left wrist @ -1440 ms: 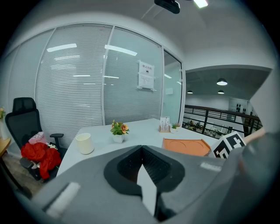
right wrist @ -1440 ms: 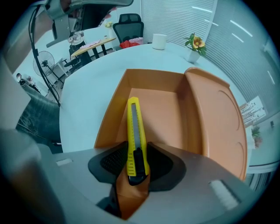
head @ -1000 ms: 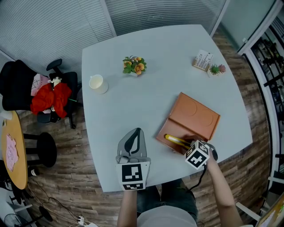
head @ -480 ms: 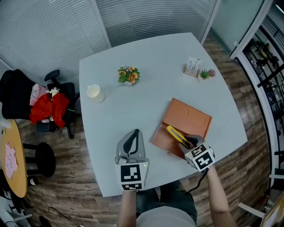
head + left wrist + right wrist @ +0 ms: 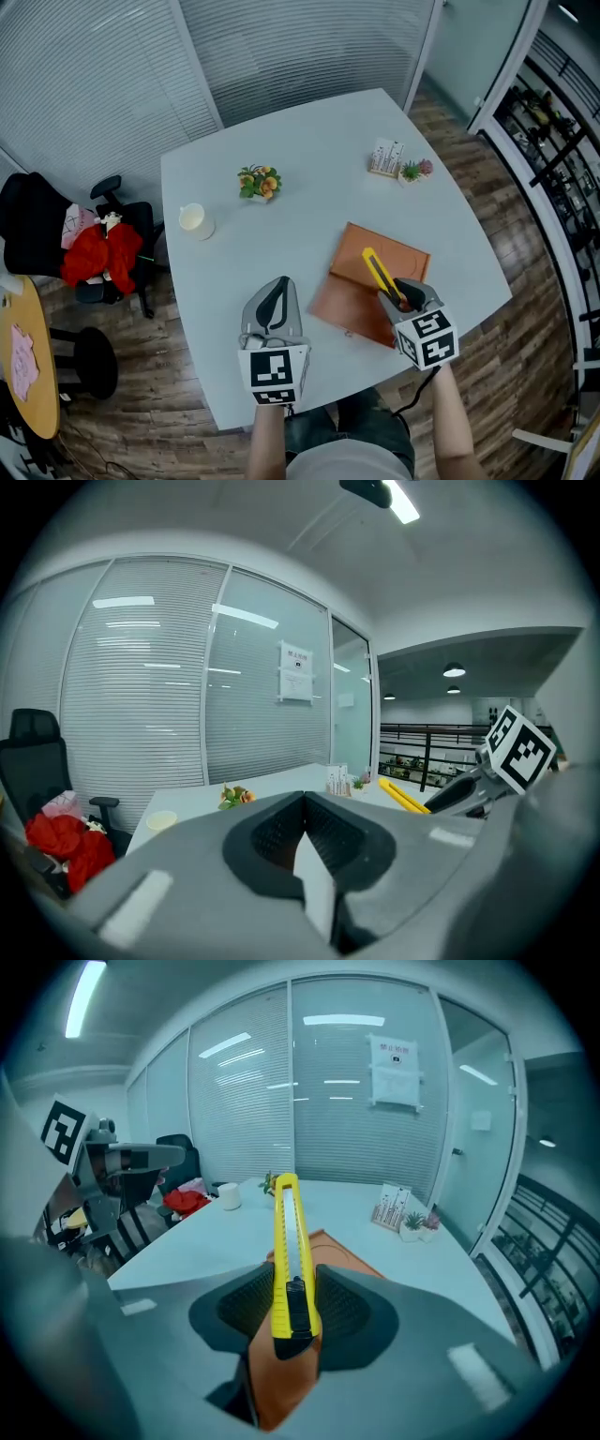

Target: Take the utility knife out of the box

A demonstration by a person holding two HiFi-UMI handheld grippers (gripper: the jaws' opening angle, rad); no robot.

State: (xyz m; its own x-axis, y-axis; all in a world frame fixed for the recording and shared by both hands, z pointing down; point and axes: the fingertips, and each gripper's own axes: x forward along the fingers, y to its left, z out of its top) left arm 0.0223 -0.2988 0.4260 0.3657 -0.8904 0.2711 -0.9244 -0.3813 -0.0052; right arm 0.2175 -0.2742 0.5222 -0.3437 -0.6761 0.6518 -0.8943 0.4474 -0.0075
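The yellow utility knife [image 5: 380, 273] is clamped in my right gripper [image 5: 401, 296], lifted above the open orange box [image 5: 349, 307] on the pale table [image 5: 291, 141]. In the right gripper view the knife [image 5: 289, 1241] runs straight out between the jaws of the gripper [image 5: 292, 1302], with the box [image 5: 345, 1258] lying below it. My left gripper [image 5: 279, 285] hovers over the table to the left of the box, jaws together and empty. The left gripper view shows its closed tips [image 5: 303, 799], and the knife [image 5: 405, 796] at the right.
A white cup [image 5: 194, 220] and a small flower pot [image 5: 258, 181] stand at the table's far left. A card holder [image 5: 384, 157] and a tiny plant [image 5: 412, 171] sit at the far right. An office chair with a red garment [image 5: 101, 251] stands left of the table.
My right gripper has risen and rolled, lifting the knife out of the box until it points away over the lid. The left gripper has lifted slightly.
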